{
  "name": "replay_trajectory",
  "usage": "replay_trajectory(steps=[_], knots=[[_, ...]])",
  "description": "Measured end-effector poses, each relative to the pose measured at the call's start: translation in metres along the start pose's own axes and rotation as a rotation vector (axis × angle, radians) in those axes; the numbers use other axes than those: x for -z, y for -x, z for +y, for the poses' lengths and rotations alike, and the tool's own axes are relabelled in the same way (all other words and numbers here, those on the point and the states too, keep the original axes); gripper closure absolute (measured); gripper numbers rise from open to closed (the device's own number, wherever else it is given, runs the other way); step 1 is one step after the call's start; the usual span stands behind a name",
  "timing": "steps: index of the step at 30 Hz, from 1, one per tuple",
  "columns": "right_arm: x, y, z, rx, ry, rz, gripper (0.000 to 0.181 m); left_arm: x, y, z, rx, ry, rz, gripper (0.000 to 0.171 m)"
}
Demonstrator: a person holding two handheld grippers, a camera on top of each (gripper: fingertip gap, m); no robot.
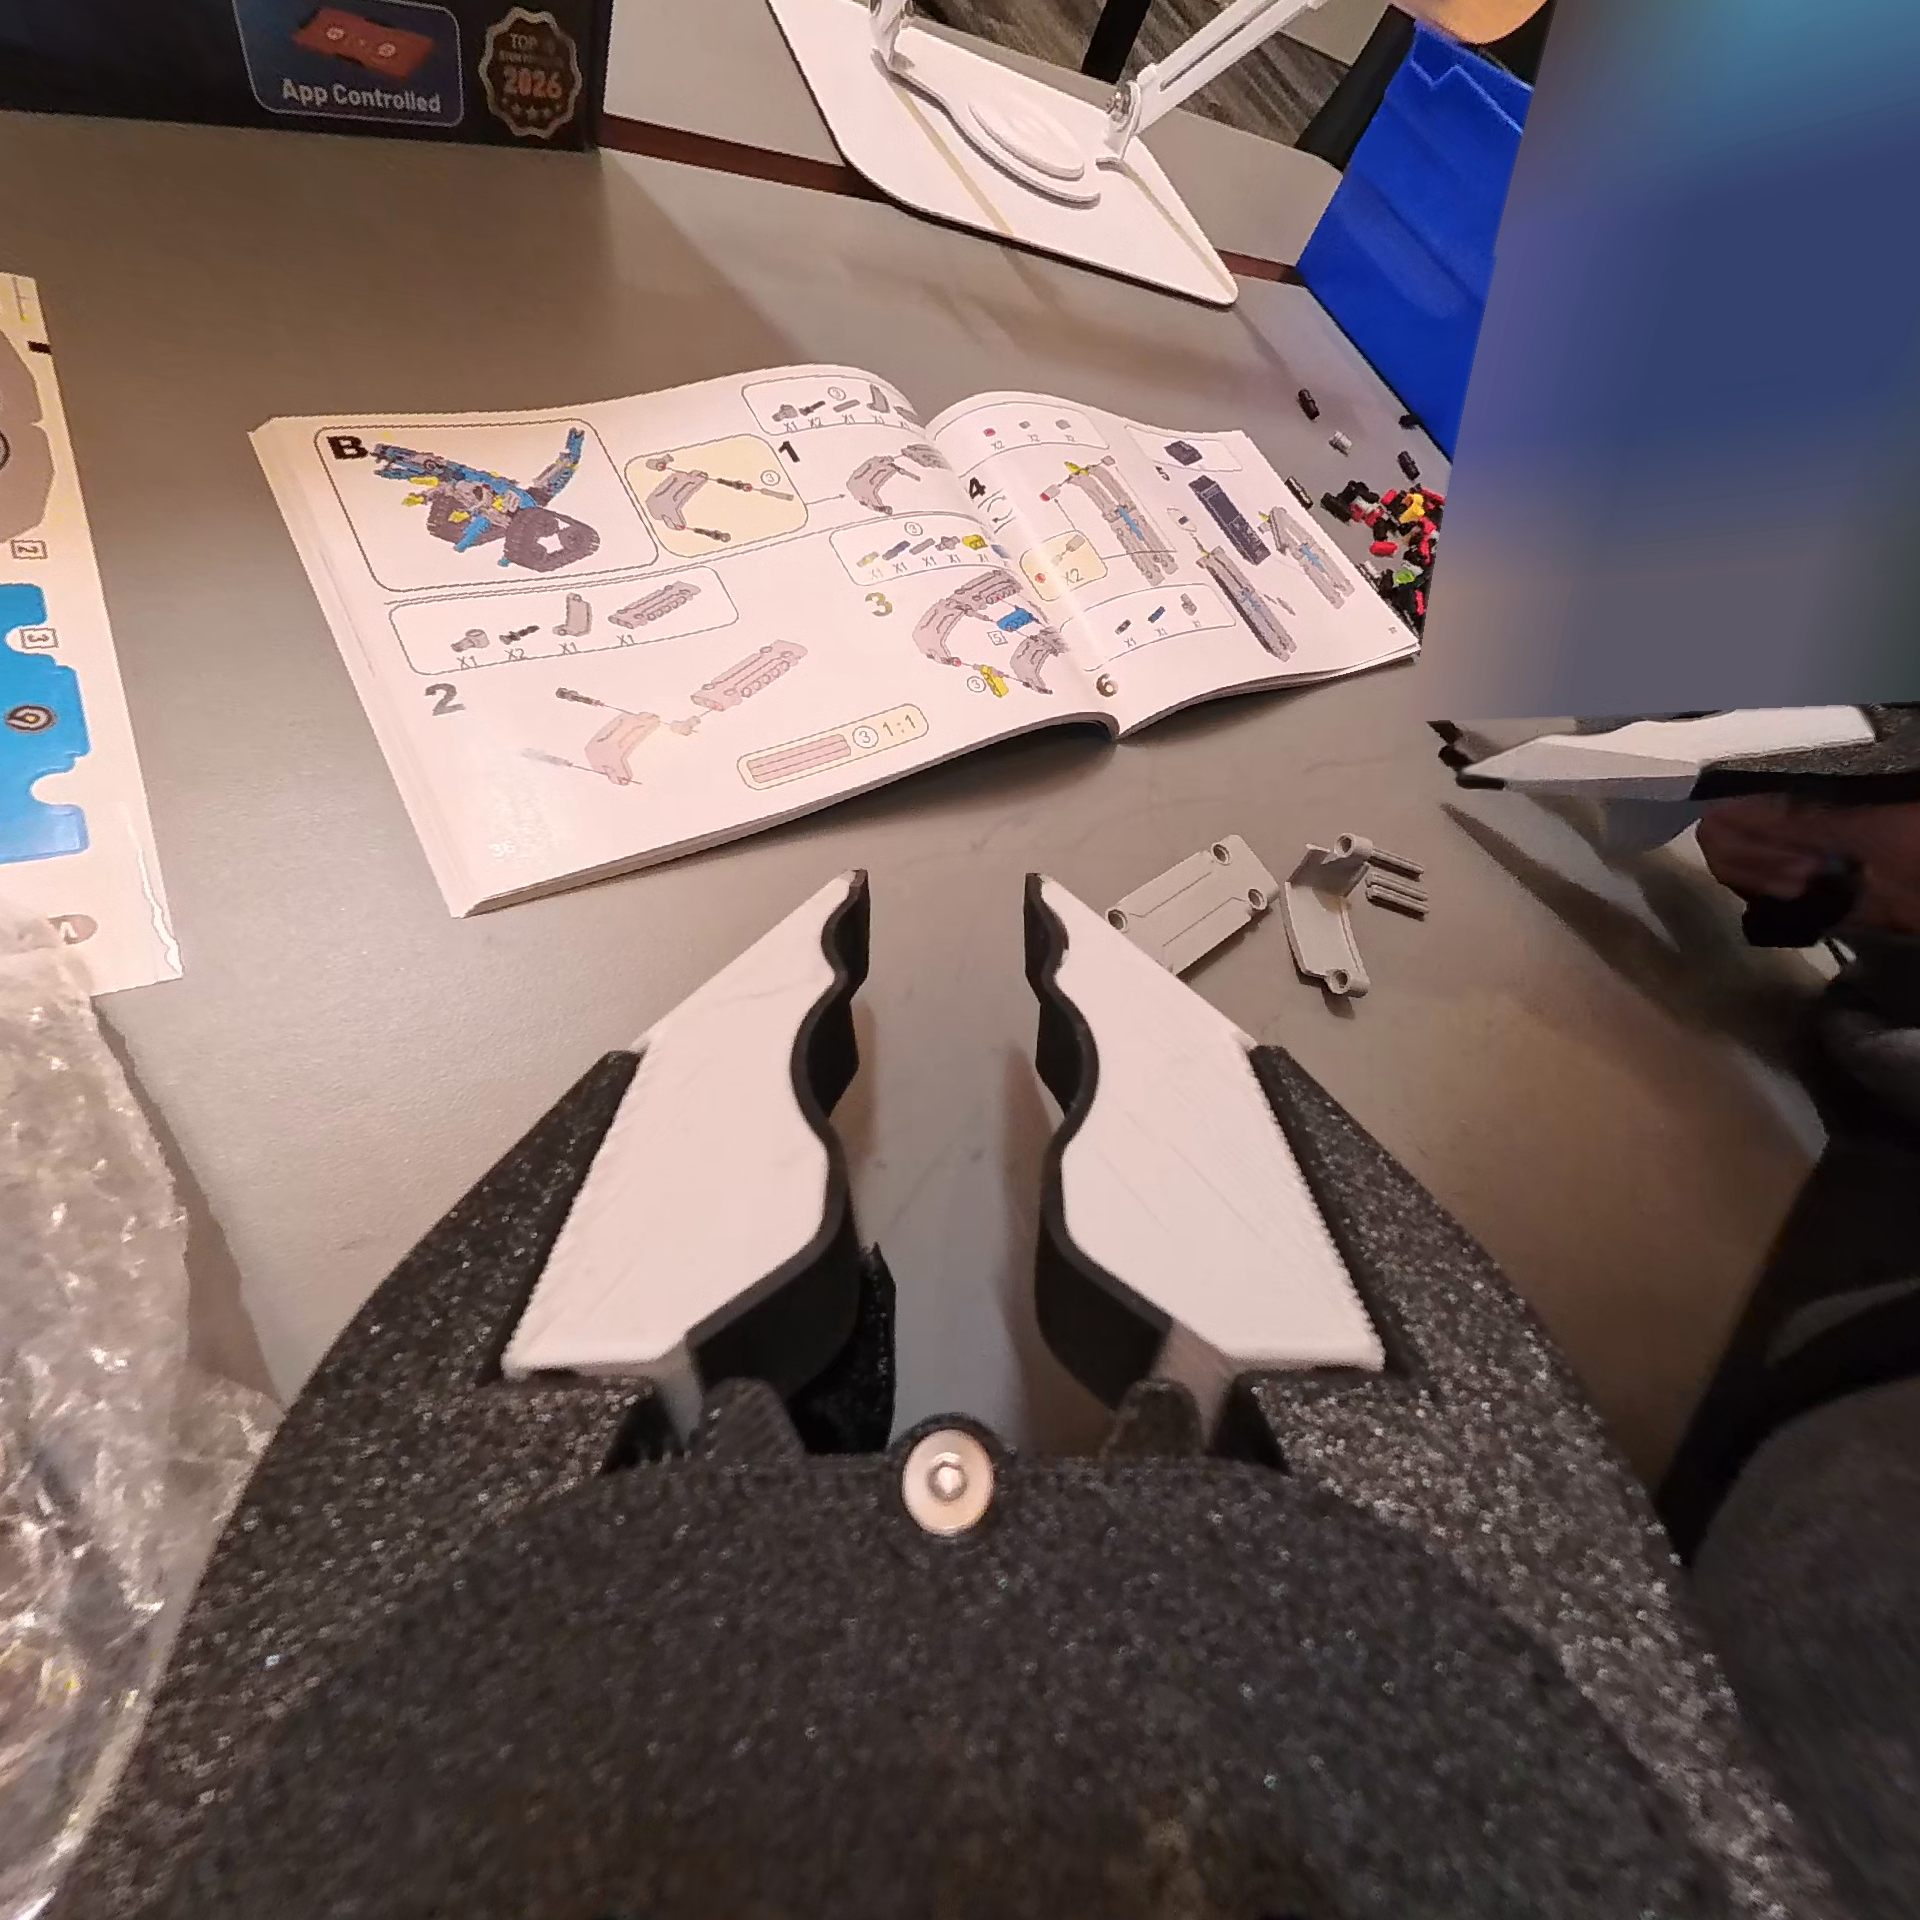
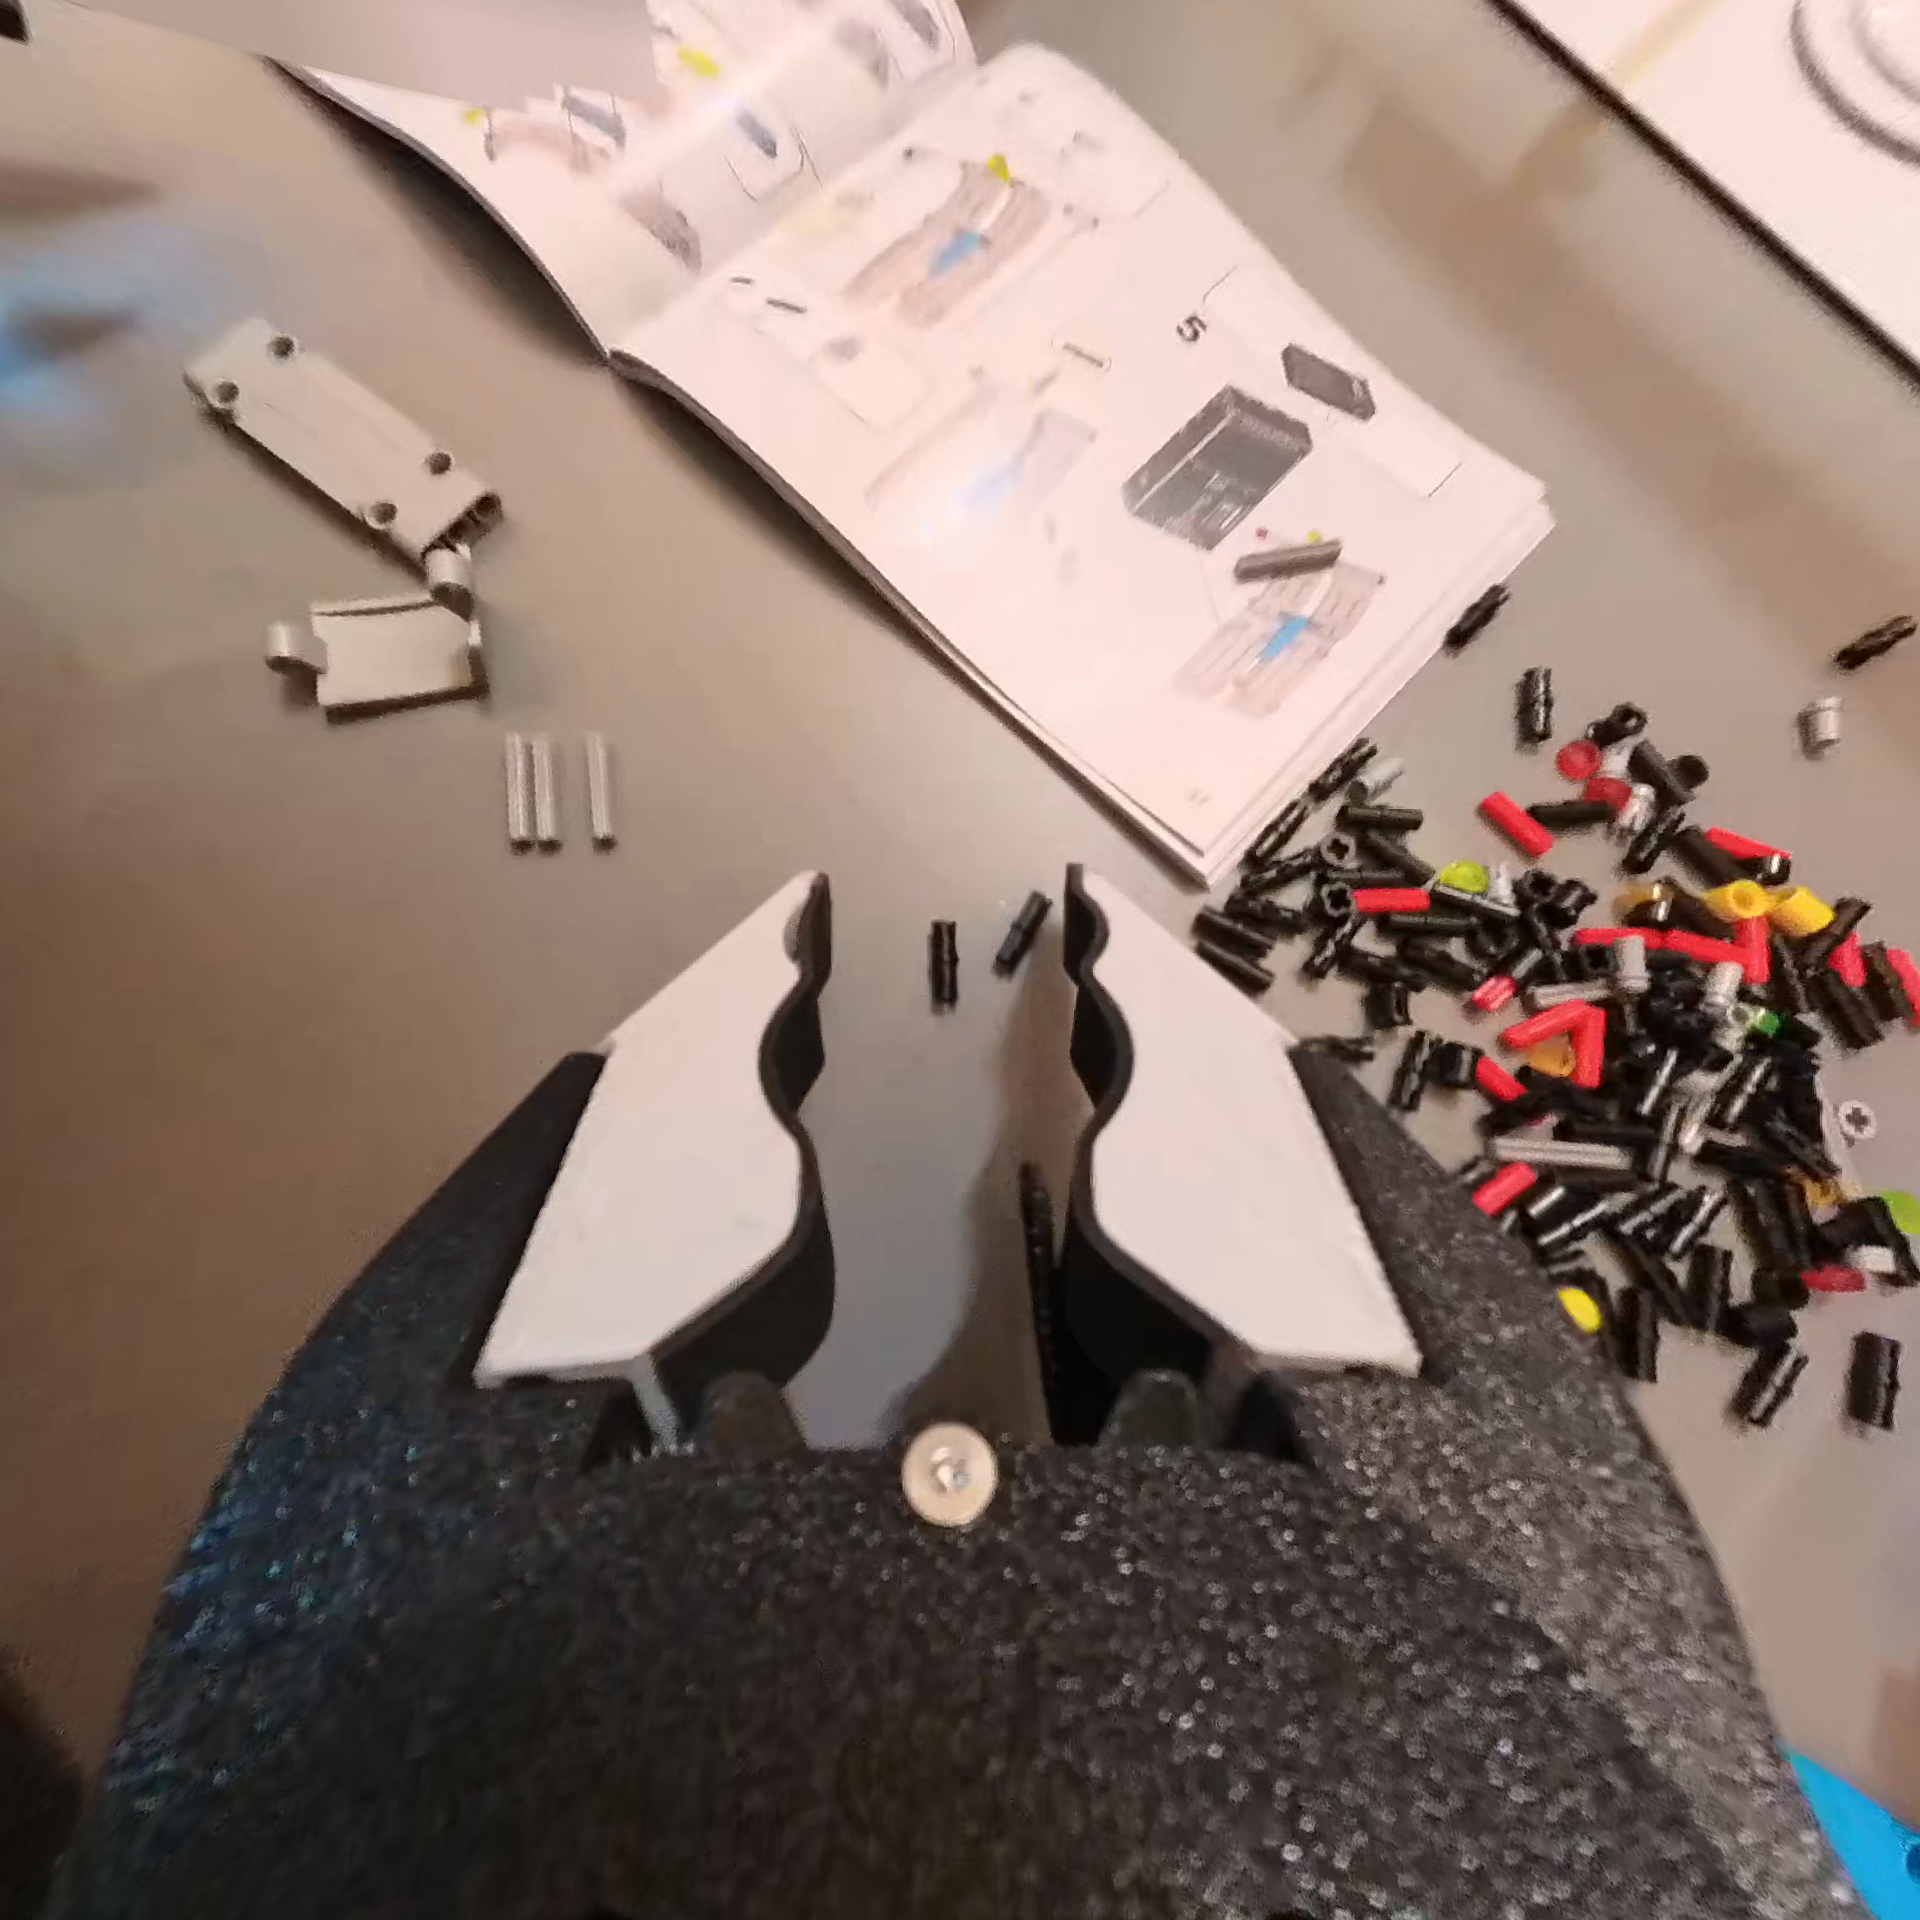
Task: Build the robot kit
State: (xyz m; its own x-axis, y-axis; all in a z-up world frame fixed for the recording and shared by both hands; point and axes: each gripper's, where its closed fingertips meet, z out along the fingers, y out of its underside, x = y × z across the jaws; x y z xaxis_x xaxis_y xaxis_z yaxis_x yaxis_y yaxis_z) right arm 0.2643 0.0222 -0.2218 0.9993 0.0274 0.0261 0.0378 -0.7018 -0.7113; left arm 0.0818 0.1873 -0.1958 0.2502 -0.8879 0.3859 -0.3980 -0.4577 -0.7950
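Observation:
My left gripper (image 1: 945,883) is open and empty over the grey table, just in front of an open instruction booklet (image 1: 790,613). To its right lie a flat grey panel (image 1: 1190,914), a curved grey piece (image 1: 1320,925) and thin grey axles (image 1: 1392,883). My right gripper (image 2: 948,883) is open and empty above two small black pins (image 2: 982,940) lying between its fingertips. The grey panel (image 2: 338,442), curved piece (image 2: 390,655) and three axles (image 2: 556,790) lie to its left. A pile of small black, red and yellow pins (image 2: 1621,1049) lies to its right.
A sticker sheet (image 1: 62,623) and crinkled clear plastic bags (image 1: 73,1299) lie at the left. A dark product box (image 1: 312,62), a white stand base (image 1: 1039,156) and a blue bin (image 1: 1413,229) stand at the back. The right gripper's fingers (image 1: 1662,753) show at the right. My right fingertips sit around 25 cm from my left ones. Between my right fingertips and the curved grey piece (image 1: 1320,925) there is roughly 11 cm. Look for it in the right wrist view (image 2: 405,639) too.

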Motion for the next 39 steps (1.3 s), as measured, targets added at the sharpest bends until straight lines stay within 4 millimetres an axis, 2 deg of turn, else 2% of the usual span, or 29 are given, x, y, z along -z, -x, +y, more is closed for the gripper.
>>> replay_trajectory(steps=[3, 7, 21, 26, 28, 30, 33, 35, 39], knots=[[0.001, -0.005, 0.005, -0.038, 0.009, 0.005, 0.138, 0.000, 0.000, 0.000, 0.001, 0.003, 0.000, 0.143], [-0.005, -0.001, 0.010, -0.023, 0.027, -0.019, 0.147, -0.001, 0.000, 0.001, 0.001, 0.006, 0.000, 0.143], [-0.005, -0.009, 0.010, -0.058, 0.003, -0.024, 0.175, -0.001, 0.000, 0.001, 0.006, 0.005, 0.004, 0.143], [-0.005, -0.010, 0.010, -0.054, 0.007, -0.016, 0.177, -0.001, 0.000, 0.001, 0.007, 0.007, 0.004, 0.143], [-0.003, -0.019, 0.011, -0.041, 0.016, 0.039, 0.177, -0.001, 0.000, 0.001, 0.007, 0.006, 0.003, 0.143], [0.002, -0.036, 0.013, -0.040, 0.026, 0.127, 0.177, -0.001, 0.000, 0.002, 0.009, 0.007, 0.004, 0.143], [0.024, -0.086, 0.021, -0.106, 0.036, 0.376, 0.177, -0.001, 0.001, 0.001, 0.011, 0.007, 0.004, 0.143], [0.038, -0.107, 0.024, -0.152, 0.021, 0.485, 0.177, -0.001, 0.001, 0.002, 0.011, 0.008, 0.006, 0.143], [0.037, -0.112, 0.032, -0.205, 0.041, 0.498, 0.173, -0.001, 0.000, 0.002, 0.010, 0.008, 0.006, 0.143]])
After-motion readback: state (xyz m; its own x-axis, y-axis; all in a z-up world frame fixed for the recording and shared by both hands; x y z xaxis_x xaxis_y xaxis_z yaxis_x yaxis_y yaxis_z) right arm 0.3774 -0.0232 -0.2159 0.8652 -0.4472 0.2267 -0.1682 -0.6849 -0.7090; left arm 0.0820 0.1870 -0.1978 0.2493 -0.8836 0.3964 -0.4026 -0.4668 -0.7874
